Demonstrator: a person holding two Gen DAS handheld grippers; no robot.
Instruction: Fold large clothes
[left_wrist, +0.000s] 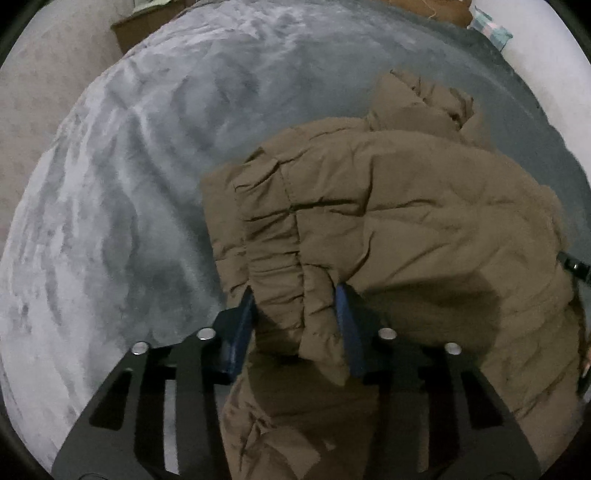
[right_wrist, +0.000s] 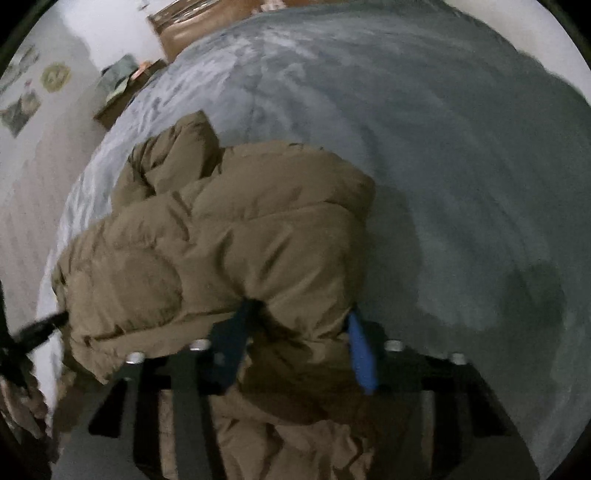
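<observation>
The brown padded jacket (left_wrist: 388, 206) lies on the grey bed (left_wrist: 129, 184); the left claw (left_wrist: 295, 317) and right claw (right_wrist: 299, 328) are each clamped on its near edge, its bulk stretching ahead of both.

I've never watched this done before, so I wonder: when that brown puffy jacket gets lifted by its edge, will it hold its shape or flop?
The brown puffy jacket will probably flop: it already lies in soft folds on the grey blanket. Its quilted padding suggests it is light for its bulk. The smooth shell might slip.
</observation>
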